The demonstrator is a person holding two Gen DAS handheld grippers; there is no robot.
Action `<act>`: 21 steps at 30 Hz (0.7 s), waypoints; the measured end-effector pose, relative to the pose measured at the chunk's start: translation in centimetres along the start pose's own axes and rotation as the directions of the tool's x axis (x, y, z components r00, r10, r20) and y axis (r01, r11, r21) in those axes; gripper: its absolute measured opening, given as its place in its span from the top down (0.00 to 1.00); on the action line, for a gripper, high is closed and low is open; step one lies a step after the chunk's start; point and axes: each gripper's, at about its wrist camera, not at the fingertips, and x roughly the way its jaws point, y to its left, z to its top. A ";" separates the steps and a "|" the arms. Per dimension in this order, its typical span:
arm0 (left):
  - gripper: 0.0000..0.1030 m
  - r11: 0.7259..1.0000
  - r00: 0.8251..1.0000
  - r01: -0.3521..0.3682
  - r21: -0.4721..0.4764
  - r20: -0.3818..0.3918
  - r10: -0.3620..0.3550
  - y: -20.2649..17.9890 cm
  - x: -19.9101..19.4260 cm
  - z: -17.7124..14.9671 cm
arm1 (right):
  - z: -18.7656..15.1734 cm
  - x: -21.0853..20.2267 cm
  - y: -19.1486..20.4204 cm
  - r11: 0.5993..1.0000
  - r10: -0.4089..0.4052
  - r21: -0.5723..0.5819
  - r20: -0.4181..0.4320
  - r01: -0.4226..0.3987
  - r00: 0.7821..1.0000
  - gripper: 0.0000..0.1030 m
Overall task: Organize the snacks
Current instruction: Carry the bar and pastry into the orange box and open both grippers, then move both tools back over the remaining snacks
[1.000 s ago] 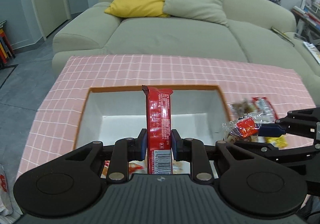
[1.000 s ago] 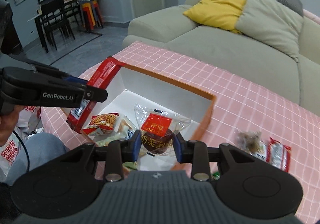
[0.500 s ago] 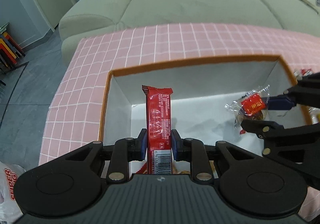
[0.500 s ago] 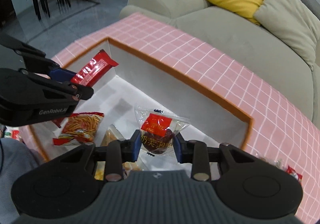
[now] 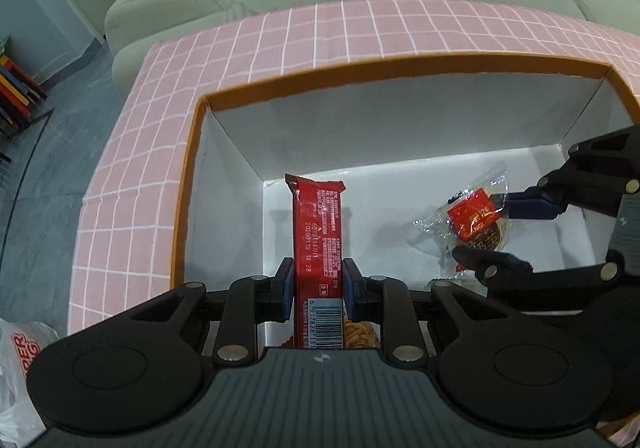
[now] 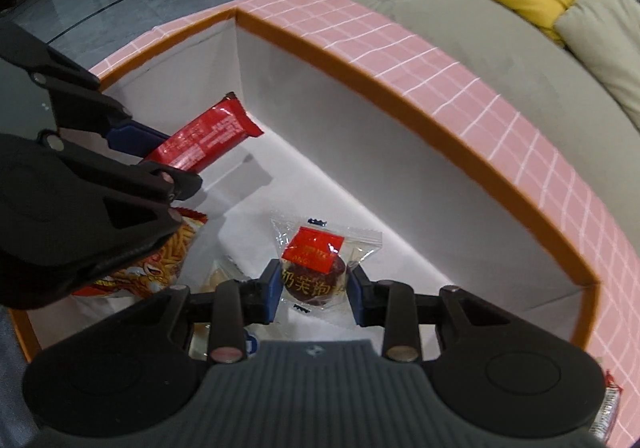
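Snacks are going into the orange-rimmed box (image 5: 188, 183), both tongs lowered inside its white walls. Left tongs (image 5: 318, 284) are clenched on a long red bar wrapper (image 5: 318, 224), held upright with its crimped end at twelve o'clock; right tongs (image 6: 312, 290) grip a clear-wrapped dark pastry with a red label (image 6: 314, 268), which in the left view hangs at three o'clock. To finish well, I would bring each item low over bare floor before letting go, the bar toward the far-left corner and the pastry toward the right, so neither lands on the noodle-snack bag (image 6: 160, 260) at eight o'clock. Glossy foil on the bar looks slippery and stiff; the pastry's film is thin and crinkly around a soft, round filling, so gentle pressure suits it. Pink grid cloth (image 6: 440, 55) covers the surface around the box.
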 end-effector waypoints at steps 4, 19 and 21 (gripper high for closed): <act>0.74 1.000 1.000 -0.001 0.002 -0.012 0.001 0.1 0.2 -0.2 | -0.4 0.7 0.1 1.000 0.030 -0.002 -0.019 -0.030 0.999 0.69; 0.40 1.000 1.000 -0.001 -0.028 -0.009 0.001 0.2 -2.8 -0.1 | 0.2 -2.4 -0.9 0.995 0.068 0.072 -0.032 -0.066 0.997 0.35; 0.40 1.000 1.000 -0.004 -0.021 -0.005 0.004 -0.1 -3.6 -0.3 | 0.1 -3.6 -1.0 0.995 0.073 0.074 -0.021 -0.071 0.997 0.33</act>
